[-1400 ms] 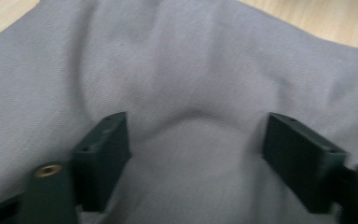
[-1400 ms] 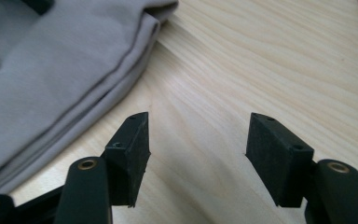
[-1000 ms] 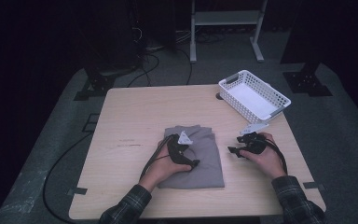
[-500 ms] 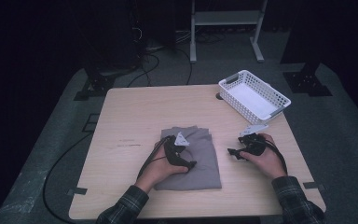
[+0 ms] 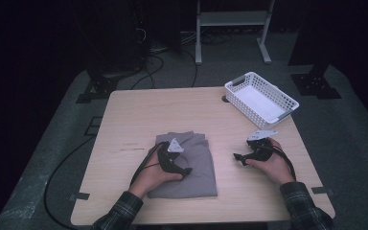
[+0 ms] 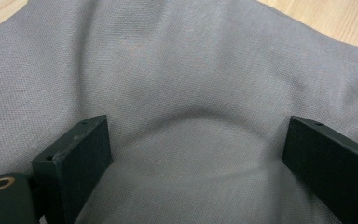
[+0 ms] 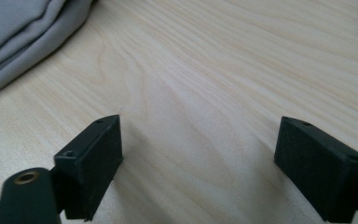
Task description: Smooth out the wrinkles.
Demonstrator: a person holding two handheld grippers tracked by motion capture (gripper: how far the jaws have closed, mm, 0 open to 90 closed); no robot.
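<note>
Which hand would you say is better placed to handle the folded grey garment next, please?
Left, probably. The left gripper sits on the folded grey garment, jaws open over the cloth. The right gripper, jaws just opened and empty, rests on bare table beside it.

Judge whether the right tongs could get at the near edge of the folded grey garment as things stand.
Probably yes. The right tongs stand open over bare table, jaws just widened with nothing between them, pointing toward the folded grey garment. Only wood lies between; the left tongs rest farther in on the cloth.
</note>
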